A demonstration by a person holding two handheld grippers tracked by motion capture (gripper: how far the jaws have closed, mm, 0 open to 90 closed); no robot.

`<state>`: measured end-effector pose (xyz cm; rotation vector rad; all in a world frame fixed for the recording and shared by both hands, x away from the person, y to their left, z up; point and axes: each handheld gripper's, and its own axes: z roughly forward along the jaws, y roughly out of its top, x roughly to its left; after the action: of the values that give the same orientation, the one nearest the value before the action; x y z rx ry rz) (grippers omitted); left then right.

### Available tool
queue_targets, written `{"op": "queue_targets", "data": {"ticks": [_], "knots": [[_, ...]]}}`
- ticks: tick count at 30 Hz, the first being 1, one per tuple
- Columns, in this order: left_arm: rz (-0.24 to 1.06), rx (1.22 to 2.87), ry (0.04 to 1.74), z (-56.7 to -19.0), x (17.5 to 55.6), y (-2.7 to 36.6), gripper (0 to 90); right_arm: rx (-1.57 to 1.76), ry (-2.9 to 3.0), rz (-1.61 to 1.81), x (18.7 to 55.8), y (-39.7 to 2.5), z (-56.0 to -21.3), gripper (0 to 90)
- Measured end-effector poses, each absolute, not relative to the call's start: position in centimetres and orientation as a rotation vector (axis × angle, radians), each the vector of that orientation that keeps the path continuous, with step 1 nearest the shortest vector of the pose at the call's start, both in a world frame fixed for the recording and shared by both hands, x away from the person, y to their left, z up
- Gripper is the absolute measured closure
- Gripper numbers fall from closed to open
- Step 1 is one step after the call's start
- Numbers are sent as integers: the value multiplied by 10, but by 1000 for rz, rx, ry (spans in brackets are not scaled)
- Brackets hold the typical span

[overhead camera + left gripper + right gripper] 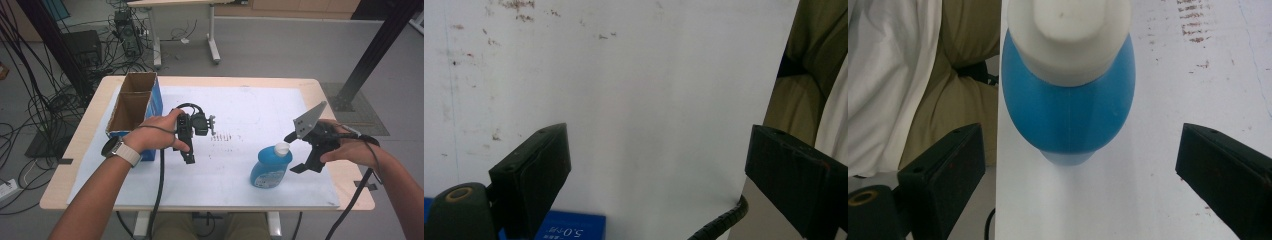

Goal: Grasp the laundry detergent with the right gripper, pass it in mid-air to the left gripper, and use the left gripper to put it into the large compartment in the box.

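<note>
Right gripper (pixel 295 152) has its jaws spread wide on either side of the blue bottle (pixel 270 167) standing near the table's (pixel 90 107) front edge, while the left gripper (pixel 189 142), jaws also apart, hangs by the cardboard box (pixel 134 102).

Bottle (pixel 270 167) stands right of the box (pixel 132 107) (at the table's (pixel 320 87) left edge, seemingly).

Lighting was even and soft from overhead, shadows faint. White mat (pixel 240 115) rendered bright, no hard glare. High view was sharp with mild edge distortion. Both gripper views were grainy, soft up close; bottle cap (pixel 1068 35) slightly blown out.
</note>
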<state>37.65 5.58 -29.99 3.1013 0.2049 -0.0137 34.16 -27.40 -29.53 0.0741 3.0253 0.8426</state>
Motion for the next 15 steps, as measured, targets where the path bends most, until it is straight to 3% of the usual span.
{"op": "queue_targets", "data": {"ticks": [15], "knots": [[-13, 3100, 212, -301, 376, 56, 114, 50, 3018, 901, 341, -271, -307, 65]]}}
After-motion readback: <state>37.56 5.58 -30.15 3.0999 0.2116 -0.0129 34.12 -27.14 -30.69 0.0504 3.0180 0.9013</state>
